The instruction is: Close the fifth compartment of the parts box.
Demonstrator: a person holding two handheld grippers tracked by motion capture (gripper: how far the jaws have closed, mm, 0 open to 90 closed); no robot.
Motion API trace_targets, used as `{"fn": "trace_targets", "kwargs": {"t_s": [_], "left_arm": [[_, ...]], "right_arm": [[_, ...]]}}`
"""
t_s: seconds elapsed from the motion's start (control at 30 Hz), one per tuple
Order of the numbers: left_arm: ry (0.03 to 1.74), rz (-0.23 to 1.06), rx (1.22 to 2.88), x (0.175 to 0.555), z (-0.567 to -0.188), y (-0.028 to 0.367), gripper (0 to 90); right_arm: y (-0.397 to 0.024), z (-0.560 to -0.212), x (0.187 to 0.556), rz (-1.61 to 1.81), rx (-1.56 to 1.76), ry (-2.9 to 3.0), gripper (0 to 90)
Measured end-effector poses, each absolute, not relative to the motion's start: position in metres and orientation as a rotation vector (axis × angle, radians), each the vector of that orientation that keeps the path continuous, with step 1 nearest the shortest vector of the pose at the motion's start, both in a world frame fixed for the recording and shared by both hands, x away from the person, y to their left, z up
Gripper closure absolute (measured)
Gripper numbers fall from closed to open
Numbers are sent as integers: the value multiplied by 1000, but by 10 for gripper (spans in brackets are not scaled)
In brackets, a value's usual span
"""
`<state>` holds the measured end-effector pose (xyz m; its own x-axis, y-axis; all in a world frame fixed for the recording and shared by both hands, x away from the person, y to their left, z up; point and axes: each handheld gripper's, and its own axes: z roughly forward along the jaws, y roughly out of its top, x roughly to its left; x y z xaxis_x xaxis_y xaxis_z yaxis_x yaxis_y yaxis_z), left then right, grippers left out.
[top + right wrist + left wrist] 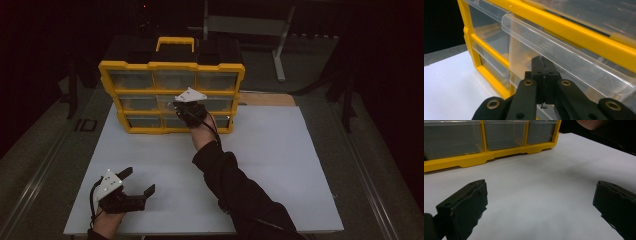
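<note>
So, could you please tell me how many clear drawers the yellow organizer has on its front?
9, in three rows of three on the yellow organizer; the right gripper hides part of the middle and bottom rows.

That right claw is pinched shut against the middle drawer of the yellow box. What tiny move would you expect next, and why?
Probably a short pull back toward the person. The right claw looks closed at the clear lip of the middle drawer, which looks hardly out of the yellow box. The left claw rests open on the white table.
</note>
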<state>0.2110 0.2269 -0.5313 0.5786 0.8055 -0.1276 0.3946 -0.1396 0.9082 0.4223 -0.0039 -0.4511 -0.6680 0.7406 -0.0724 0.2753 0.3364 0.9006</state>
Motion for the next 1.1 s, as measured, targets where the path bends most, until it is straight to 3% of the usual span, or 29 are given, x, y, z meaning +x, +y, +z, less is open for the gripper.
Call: {"fn": "trace_targets", "kwargs": {"t_s": [1.1], "left_arm": [[985,487,1759,210,-531,226,0]], "right_arm": [[-8,-451,432,1285,912,2151,873]]}}
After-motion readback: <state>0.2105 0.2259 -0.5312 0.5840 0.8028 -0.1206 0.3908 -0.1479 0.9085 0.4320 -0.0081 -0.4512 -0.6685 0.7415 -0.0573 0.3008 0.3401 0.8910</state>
